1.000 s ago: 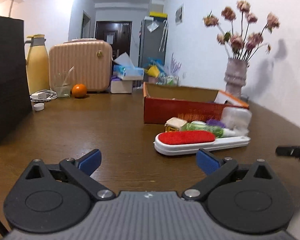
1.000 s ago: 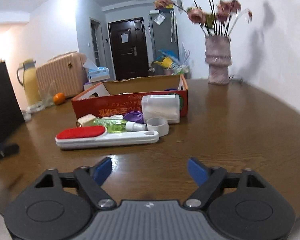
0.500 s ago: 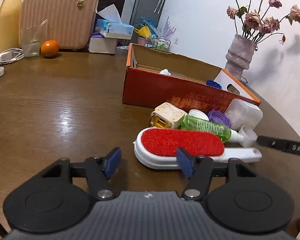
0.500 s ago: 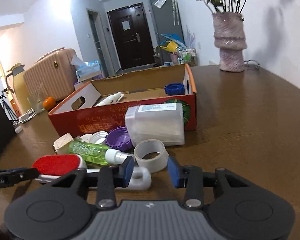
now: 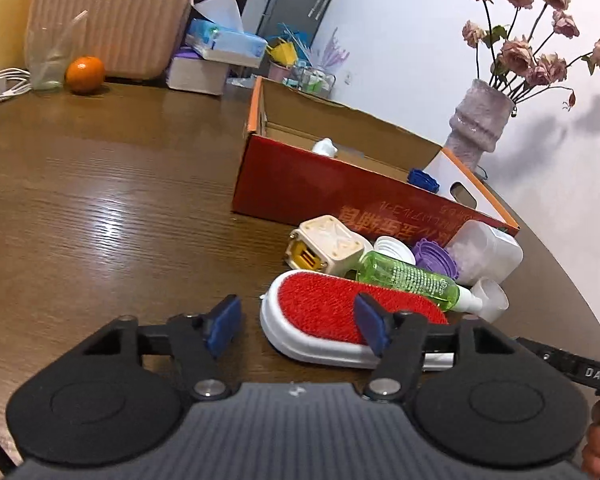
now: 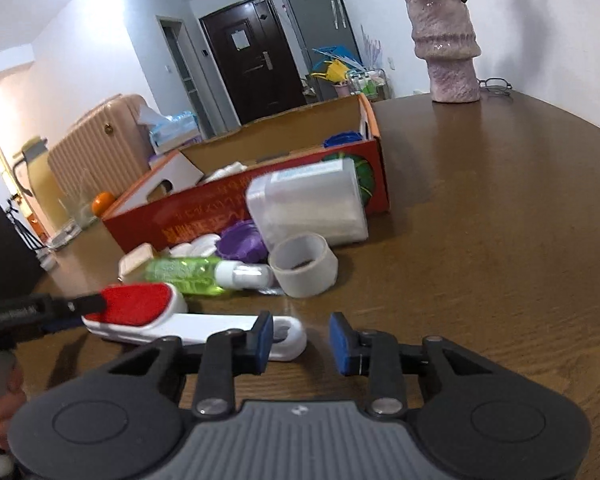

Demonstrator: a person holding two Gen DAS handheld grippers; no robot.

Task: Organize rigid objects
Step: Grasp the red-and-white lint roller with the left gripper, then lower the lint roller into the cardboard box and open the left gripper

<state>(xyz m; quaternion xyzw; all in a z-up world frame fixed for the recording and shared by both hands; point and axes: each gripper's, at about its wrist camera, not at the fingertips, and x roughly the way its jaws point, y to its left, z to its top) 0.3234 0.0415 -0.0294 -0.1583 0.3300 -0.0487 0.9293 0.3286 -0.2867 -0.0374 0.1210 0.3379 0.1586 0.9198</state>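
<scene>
Partly hidden lint brush (image 5: 324, 312) behind spread left claw (image 5: 296, 322), right claw (image 6: 300, 338) narrowing, gripping nothing, handle end (image 6: 288, 334) between.

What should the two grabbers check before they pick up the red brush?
1. Lint brush lies flat on the table: ok.
2. Left gripper at the brush's red head, pads not pressing yet: ok.
3. Right gripper at the white handle; its jaws have just been closing, and the handle is not gripped: not ok.
4. Green bottle clear of the brush: cannot tell.
5. Room left in the red box: ok.
</scene>
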